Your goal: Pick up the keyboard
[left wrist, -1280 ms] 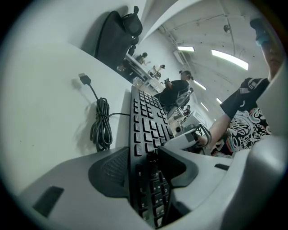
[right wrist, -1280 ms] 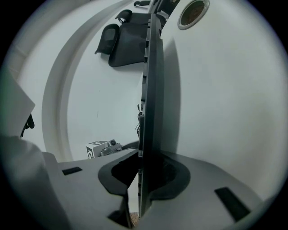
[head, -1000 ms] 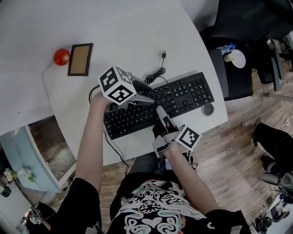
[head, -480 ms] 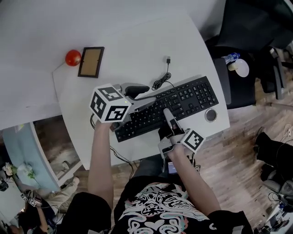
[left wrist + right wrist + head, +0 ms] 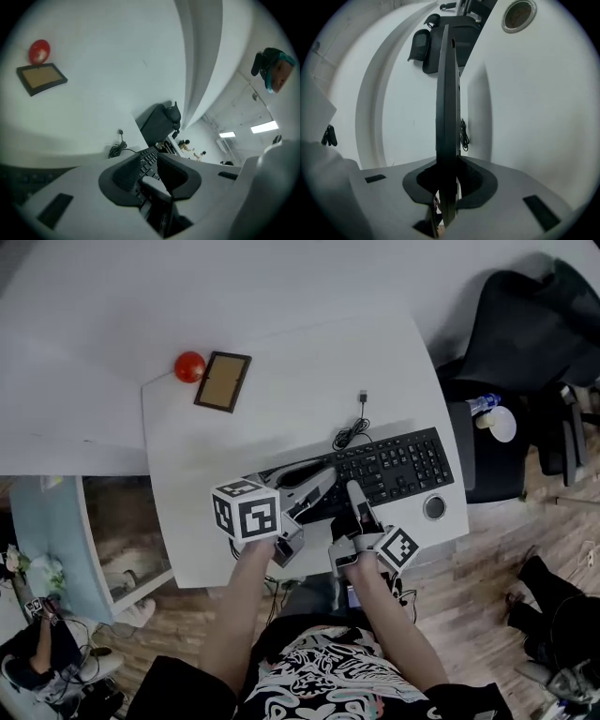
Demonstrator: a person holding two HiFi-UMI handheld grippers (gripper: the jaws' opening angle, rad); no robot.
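The black keyboard lies across the white table, its near edge lifted a little. My left gripper reaches in from the left at the keyboard's left end. Its jaws are closing with the keyboard between them, the pads against it. My right gripper is shut on the near edge at the middle. In the right gripper view the keyboard stands edge-on between the jaws of the right gripper. The keyboard's coiled cable trails behind it.
A red ball and a small framed picture lie at the table's far left corner. A round dish sits by the keyboard's right end. A black chair and a bottle are off to the right.
My left gripper came off the top of the keyboard, rolled over and swung to the keyboard's left end, where its jaws narrowed. The right gripper rose slightly with the keyboard's near edge.
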